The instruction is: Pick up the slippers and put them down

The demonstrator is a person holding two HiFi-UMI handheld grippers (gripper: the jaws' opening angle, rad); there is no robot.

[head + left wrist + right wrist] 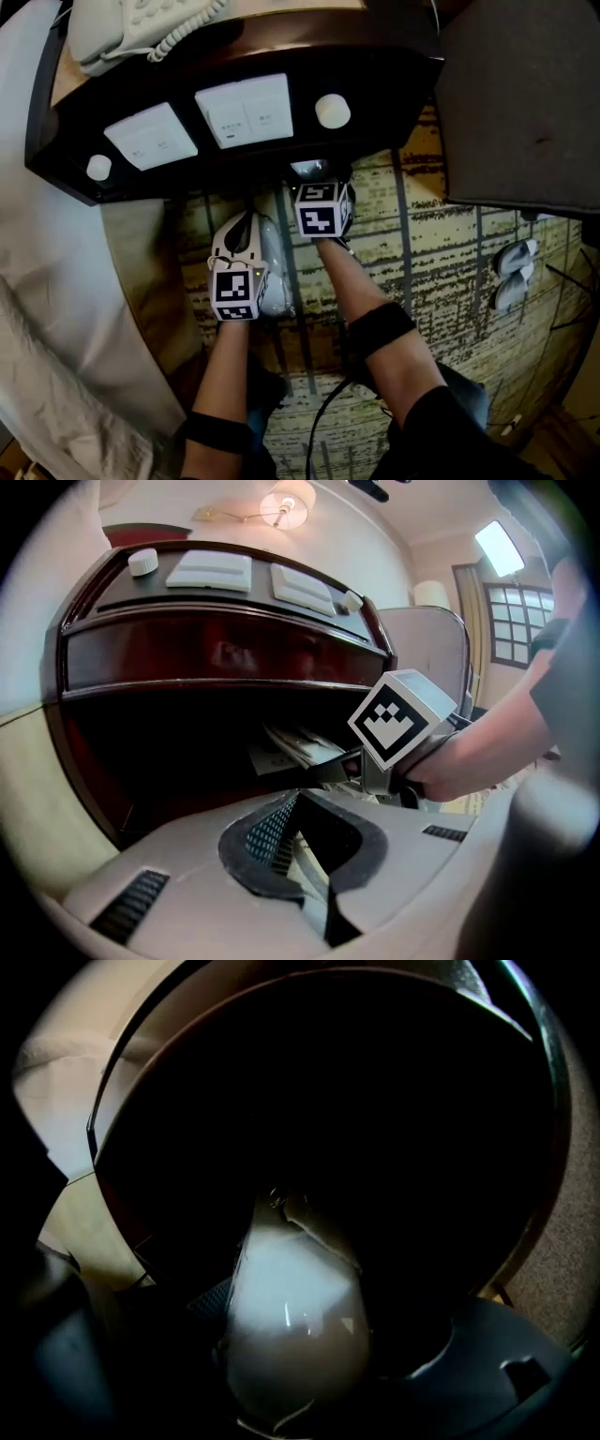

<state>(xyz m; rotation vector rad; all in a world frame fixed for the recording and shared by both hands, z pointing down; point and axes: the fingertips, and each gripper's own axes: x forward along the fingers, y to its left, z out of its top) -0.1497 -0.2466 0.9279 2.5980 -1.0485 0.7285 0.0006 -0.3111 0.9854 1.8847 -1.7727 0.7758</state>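
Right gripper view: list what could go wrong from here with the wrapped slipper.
1. The wrapped slipper sits between the fingers of the right gripper, in glossy plastic. The dark view hides whether they press it, so it may slide out.
2. The gripper reaches under the top of the nightstand. Raising it straight up could knock the edge.

We count two grippers, left (298, 803) and right (328, 771), and two marker cubes (234, 293). There are two wrapped slipper packs (274, 267): that one by the left gripper, and another pack (295, 1321) at the right. We see two loose slippers (514, 272). The surface (384, 80) bears one phone (131, 28), two white panels (246, 111) and two round knobs (333, 111). We count one wall lamp (286, 506) and two black armbands (380, 328).
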